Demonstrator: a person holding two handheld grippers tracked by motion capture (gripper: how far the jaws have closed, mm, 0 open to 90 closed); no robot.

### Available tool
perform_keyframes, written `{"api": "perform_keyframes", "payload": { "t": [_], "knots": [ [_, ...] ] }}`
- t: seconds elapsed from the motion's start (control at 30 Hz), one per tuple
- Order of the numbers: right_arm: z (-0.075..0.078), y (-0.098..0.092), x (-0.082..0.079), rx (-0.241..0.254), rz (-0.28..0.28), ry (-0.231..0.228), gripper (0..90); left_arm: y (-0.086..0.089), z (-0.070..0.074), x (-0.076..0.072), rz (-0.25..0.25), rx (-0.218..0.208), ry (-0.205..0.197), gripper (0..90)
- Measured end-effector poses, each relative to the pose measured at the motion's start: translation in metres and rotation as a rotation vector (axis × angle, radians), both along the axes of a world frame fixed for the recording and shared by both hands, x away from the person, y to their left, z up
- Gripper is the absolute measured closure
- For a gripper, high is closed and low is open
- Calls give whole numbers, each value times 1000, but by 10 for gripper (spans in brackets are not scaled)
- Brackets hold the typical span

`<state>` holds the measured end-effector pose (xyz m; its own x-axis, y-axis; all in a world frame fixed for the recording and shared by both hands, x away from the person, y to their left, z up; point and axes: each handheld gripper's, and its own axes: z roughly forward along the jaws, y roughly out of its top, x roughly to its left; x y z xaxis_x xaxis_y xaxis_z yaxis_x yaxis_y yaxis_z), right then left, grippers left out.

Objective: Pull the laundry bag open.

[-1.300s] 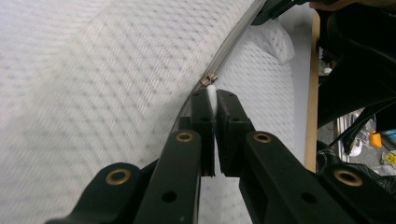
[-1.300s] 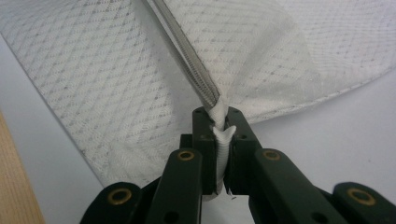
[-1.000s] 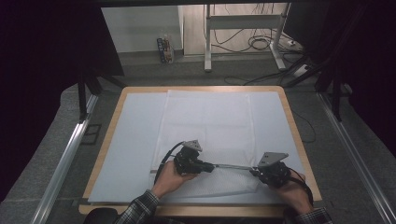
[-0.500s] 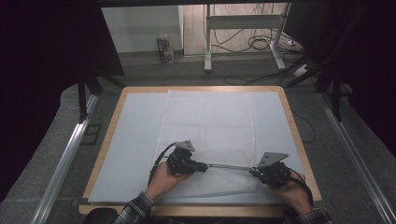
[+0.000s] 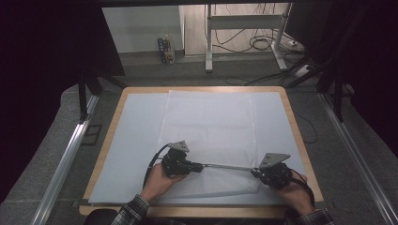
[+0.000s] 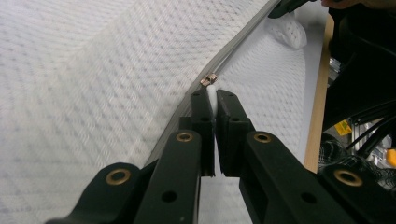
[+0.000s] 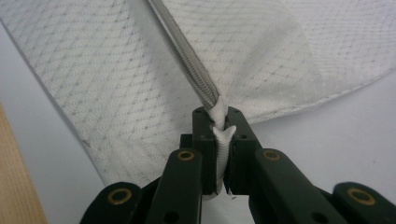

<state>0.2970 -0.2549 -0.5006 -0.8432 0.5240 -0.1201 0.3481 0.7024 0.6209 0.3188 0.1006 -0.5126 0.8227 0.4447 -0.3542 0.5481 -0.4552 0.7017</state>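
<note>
A white mesh cloth (image 5: 206,122) lies flat on the pale mat, and a grey zipper (image 5: 230,167) runs along its near edge. In the high view my left gripper (image 5: 199,166) lies level at the zipper's left part and points right. It is shut on the white pull tab (image 6: 212,91), just behind the small metal slider (image 6: 208,79). My right gripper (image 5: 256,172) points left at the zipper's right end. It is shut on the bunched cloth end of the zipper (image 7: 220,135), with the zipper tape (image 7: 187,46) stretched away from it. The zipper hangs taut between the two grippers.
The pale blue mat (image 5: 136,140) covers a wooden table whose rim (image 5: 309,154) shows at the right. Metal rails (image 5: 65,159) run along both sides. A stand's legs and cables (image 5: 253,42) are on the floor beyond the far edge.
My left gripper has slid to the left along the zipper with the pull tab in it, so the span between the grippers is longer. The right gripper has stayed put.
</note>
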Motion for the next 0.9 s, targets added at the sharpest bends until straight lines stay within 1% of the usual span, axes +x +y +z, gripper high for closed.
{"api": "perform_keyframes", "payload": {
  "t": [0.13,0.33,0.53,0.6,0.67,0.73,0.8,0.9],
  "knots": [
    [0,0,0,-1,0,-2,841,4,0,-2,7,-4,2,875],
    [0,-1,0,-4,-4,-5,841,15,0,-4,36,-10,7,875],
    [0,-1,0,-6,-4,-5,841,23,-1,-7,53,-2,5,875],
    [0,-1,0,-4,-4,-5,841,25,-1,-8,53,-10,7,875],
    [0,0,0,-5,-5,-7,840,26,0,-9,57,-5,6,875],
    [0,-1,0,-5,-5,-6,841,30,-1,-9,60,-20,13,875],
    [0,-1,0,-4,-6,-6,841,33,-1,-9,69,-16,13,875],
    [0,-1,0,-5,-7,-5,841,38,-1,-10,77,-21,14,875]
  ]
}}
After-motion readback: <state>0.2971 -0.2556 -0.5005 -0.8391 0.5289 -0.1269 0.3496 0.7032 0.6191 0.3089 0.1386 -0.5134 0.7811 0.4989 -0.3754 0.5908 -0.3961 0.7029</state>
